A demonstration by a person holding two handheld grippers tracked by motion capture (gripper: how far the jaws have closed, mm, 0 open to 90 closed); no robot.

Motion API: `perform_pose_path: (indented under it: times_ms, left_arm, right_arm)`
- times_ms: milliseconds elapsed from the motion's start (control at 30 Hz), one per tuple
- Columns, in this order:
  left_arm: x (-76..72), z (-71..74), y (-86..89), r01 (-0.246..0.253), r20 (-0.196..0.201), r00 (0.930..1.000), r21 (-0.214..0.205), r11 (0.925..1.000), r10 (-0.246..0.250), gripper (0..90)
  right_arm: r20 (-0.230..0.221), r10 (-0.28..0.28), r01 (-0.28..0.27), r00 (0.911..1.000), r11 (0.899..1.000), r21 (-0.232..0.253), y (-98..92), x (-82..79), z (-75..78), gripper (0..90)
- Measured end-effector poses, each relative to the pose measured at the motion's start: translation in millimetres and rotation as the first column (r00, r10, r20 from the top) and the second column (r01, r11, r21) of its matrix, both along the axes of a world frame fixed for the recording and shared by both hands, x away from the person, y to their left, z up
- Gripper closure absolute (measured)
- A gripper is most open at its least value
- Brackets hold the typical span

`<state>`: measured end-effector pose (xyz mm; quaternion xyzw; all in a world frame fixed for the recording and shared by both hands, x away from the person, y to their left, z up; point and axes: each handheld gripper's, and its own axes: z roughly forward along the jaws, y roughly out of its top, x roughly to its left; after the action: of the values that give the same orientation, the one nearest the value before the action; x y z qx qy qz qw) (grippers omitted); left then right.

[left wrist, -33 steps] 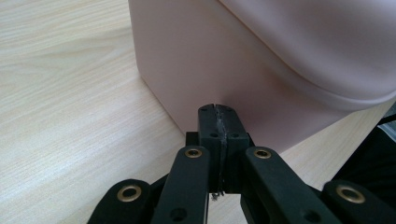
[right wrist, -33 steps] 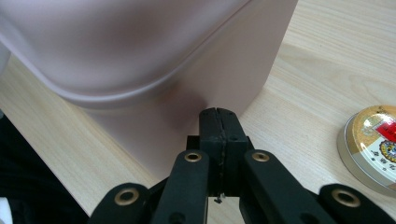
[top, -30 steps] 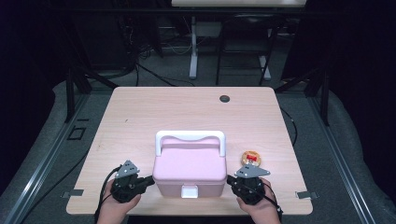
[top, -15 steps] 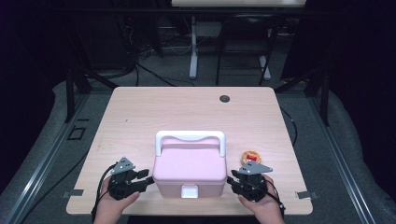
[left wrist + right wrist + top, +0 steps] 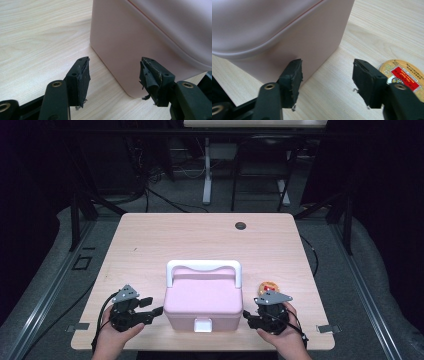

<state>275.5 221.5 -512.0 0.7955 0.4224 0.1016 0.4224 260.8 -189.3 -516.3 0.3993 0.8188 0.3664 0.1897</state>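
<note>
A pink lidded box (image 5: 202,299) with a white handle (image 5: 203,267) and a white front latch (image 5: 202,324) stands at the near middle of the wooden table (image 5: 200,240). My left gripper (image 5: 156,310) points at the box's left side, and its jaws have just been opening. In the left gripper view, the box's corner (image 5: 140,47) stands just beyond my left gripper (image 5: 113,75), whose pads touch nothing. My right gripper (image 5: 246,316) points at the box's right side. Its jaws have also been opening, and in the right gripper view the right gripper (image 5: 327,75) holds nothing, with the box's wall (image 5: 294,35) at the left.
A small round tin (image 5: 267,286) with a gold and red label (image 5: 403,75) lies on the table just right of the box, beside my right gripper. A dark round grommet (image 5: 240,225) sits near the table's far edge. Desk legs and cables lie beyond.
Both grippers' jaws have spread apart from shut. The hands stay in nearly the same places on either side of the box, which has not moved.
</note>
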Motion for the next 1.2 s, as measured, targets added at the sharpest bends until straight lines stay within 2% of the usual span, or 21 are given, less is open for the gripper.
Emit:
perform_pose_path:
  times_ms: [100,200,333,500,533,567,600,633,700,800,967,1200]
  left_arm:
    - [1.4,6.4,-1.7,0.012,0.003,0.9999,0.005,0.9999,-0.012,41.0]
    - [4.3,13.0,-2.6,0.007,0.0,1.0,-0.008,0.9999,-0.007,41.0]
    - [8.7,19.9,-2.1,-0.003,-0.006,1.0,-0.017,0.9998,0.002,40.7]
    - [15.8,29.2,-1.2,0.003,-0.014,0.9999,-0.045,0.999,-0.003,33.6]
    - [16.6,30.7,-1.2,0.003,-0.014,0.9999,-0.05,0.9988,-0.003,32.0]
    - [17.8,33.2,-1.2,0.006,-0.01,0.9999,-0.046,0.9989,-0.006,30.9]
    - [18.2,34.8,-1.5,0.009,-0.008,0.9999,-0.044,0.999,-0.009,30.3]
    - [19.4,37.3,-1.6,0.019,-0.002,0.9998,-0.034,0.9992,-0.019,30.2]
    - [20.3,42.1,-2.2,0.027,0.006,0.9996,-0.028,0.9992,-0.027,29.7]
    - [21.7,47.1,-2.6,0.037,0.021,0.9991,-0.035,0.9987,-0.036,30.2]
    - [25.4,58.5,-6.3,0.07,0.05,0.9964,-0.051,0.9962,-0.068,38.6]
    - [32.8,70.1,-15.3,0.073,0.051,0.9962,-0.049,0.9961,-0.071,44.4]
  right_arm:
    - [-0.018,0.0,0.0,0.9998,1.0,0.006,-1.9,1.9,4.0,34.3]
    - [-0.034,-0.01,0.011,0.9994,1.0,0.028,-5.2,5.7,9.1,28.4]
    - [-0.044,0.002,-0.001,0.999,1.0,0.027,-9.3,9.7,15.4,23.6]
    - [-0.037,0.006,-0.006,0.9993,1.0,0.008,-13.7,14.4,22.0,23.3]
    - [-0.034,0.011,-0.011,0.9994,1.0,0.006,-14.2,15.1,24.5,24.2]
    - [-0.031,0.016,-0.016,0.9994,1.0,0.003,-14.5,15.6,25.9,28.0]
    - [-0.019,0.016,-0.016,0.9997,1.0,0.011,-14.9,15.9,28.9,35.4]
    - [-0.01,0.021,-0.021,0.9997,1.0,0.016,-15.6,16.5,30.6,36.8]
    - [-0.002,0.027,-0.027,0.9996,0.999,0.036,-16.2,18.0,35.3,36.8]
    - [0.005,0.048,-0.048,0.9989,0.998,0.039,-16.6,22.0,43.0,37.7]
    - [-0.017,0.05,-0.049,0.9986,0.997,0.052,-15.5,26.2,55.9,39.2]
    - [-0.006,0.085,-0.084,0.9964,0.99,0.109,-10.3,32.9,71.9,43.5]
